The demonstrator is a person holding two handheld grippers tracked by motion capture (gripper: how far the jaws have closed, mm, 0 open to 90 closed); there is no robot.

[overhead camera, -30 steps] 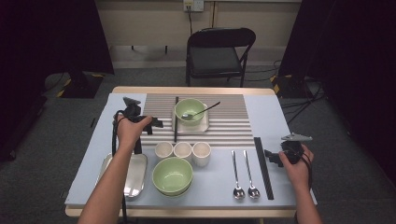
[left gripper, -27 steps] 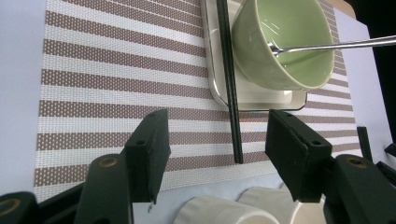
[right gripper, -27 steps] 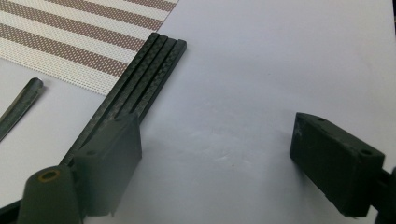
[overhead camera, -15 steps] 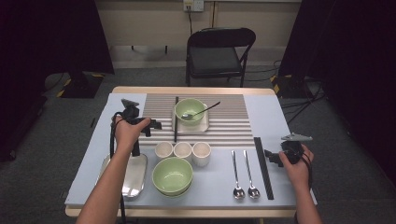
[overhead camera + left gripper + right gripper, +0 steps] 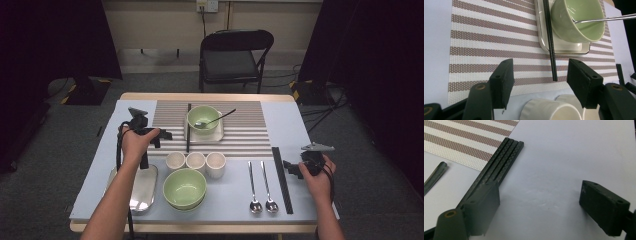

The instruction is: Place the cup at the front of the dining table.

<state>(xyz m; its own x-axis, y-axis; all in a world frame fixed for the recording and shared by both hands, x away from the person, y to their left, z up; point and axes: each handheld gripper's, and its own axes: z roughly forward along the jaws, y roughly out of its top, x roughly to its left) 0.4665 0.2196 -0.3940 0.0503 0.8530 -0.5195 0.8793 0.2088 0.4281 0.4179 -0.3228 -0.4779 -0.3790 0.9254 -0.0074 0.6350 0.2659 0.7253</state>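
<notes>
From above: pale blue table [image 5: 300, 125] on grey carpet, wooden edge showing at far and near sides. Beyond it, a black folding chair [image 5: 236, 55] against a cream wall, a socket above; dark curtains at both sides, cables on the floor at the right. On the table, a brown-and-white striped placemat [image 5: 250, 135], bearing a small tray [image 5: 216, 136] with a green bowl [image 5: 203, 118] and a spoon leaning in it. Beside the tray's left edge, a single black chopstick [image 5: 188, 127]. Nearer, three white cups [image 5: 195, 161] in a row, a second green bowl [image 5: 185, 187], a metal tray [image 5: 142, 187], two spoons [image 5: 262, 185], a bundle of black chopsticks [image 5: 281, 177]. Left gripper [image 5: 162, 135] held over the placemat's left part, right gripper [image 5: 290, 167] just beside the bundle.

Along the left gripper [image 5: 539, 82]: jaws spread wide, nothing pinched. Between them and farther off, the near tip of the chopstick [image 5: 550, 42], lying on the placemat [image 5: 486, 37] and touching the tray [image 5: 564, 48]. Bowl [image 5: 579, 20] on the tray, cups [image 5: 546, 110] below the jaws.

Along the right gripper [image 5: 539, 202]: jaws spread wide over bare table [image 5: 574, 152], empty. Chopstick bundle [image 5: 499, 162] passing behind the left jaw, its far end just past the placemat's corner [image 5: 461, 137]. A spoon handle [image 5: 435, 176] at the left edge.
</notes>
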